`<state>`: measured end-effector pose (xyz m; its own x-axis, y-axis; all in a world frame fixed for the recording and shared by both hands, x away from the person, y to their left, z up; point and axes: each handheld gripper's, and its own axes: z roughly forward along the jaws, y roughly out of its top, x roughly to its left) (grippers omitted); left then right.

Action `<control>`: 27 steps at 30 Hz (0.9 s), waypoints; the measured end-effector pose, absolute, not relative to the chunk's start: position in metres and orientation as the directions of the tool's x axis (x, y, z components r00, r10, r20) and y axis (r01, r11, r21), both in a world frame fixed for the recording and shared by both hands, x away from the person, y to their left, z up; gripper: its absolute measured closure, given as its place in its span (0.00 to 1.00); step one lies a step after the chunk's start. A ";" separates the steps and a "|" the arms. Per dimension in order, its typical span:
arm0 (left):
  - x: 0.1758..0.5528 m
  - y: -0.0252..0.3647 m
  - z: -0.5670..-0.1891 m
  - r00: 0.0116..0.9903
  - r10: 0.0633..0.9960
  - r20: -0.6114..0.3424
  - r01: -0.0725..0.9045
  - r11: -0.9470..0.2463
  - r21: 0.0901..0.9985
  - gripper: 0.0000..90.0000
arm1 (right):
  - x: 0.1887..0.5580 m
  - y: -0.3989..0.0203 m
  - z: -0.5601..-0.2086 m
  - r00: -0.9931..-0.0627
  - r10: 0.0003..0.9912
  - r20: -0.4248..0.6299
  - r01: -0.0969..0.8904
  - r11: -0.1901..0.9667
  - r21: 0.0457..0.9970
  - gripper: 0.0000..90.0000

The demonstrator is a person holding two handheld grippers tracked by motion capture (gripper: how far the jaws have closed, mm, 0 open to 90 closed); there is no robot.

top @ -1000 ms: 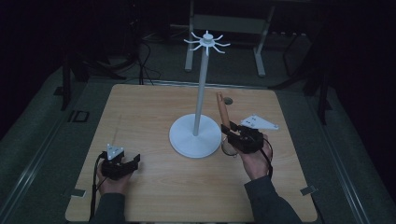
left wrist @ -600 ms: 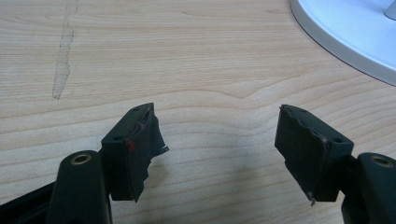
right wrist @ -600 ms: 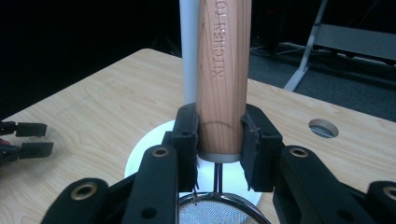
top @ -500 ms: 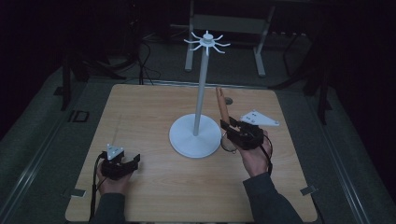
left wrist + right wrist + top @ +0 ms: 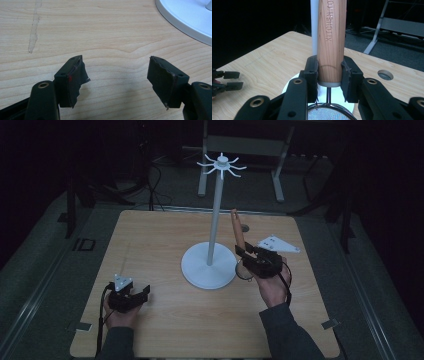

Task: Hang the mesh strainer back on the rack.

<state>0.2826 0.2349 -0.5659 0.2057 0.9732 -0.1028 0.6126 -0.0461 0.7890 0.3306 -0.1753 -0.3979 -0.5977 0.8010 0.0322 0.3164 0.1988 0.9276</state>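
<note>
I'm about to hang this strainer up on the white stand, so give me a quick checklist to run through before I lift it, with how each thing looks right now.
1. Grip: right hand-held gripper shut on the strainer's wooden handle, just above the metal collar. Ok.
2. Handle upright between the jaws. Ok.
3. Hanging hole at the handle's top: in the high view the tip is too small to show one. Cannot tell.
4. Free hook: the stand's hooks carry nothing. Ok.
5. Left hand-held gripper open over bare table, away from the stand's base. Ok.
6. Mesh bowl close above the base; contact cannot tell.
</note>
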 end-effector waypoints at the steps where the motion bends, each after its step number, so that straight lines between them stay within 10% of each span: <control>1: 0.283 0.235 -0.566 0.206 0.973 -0.103 0.613 -0.046 0.789 0.33 | 0.331 -0.175 -0.398 -0.598 0.801 0.031 0.316 0.199 0.928 0.77; 27: 0.283 0.235 -0.566 0.207 0.973 -0.101 0.612 -0.048 0.790 0.33 | 0.331 -0.171 -0.381 -0.600 0.800 0.028 0.278 0.175 0.944 0.77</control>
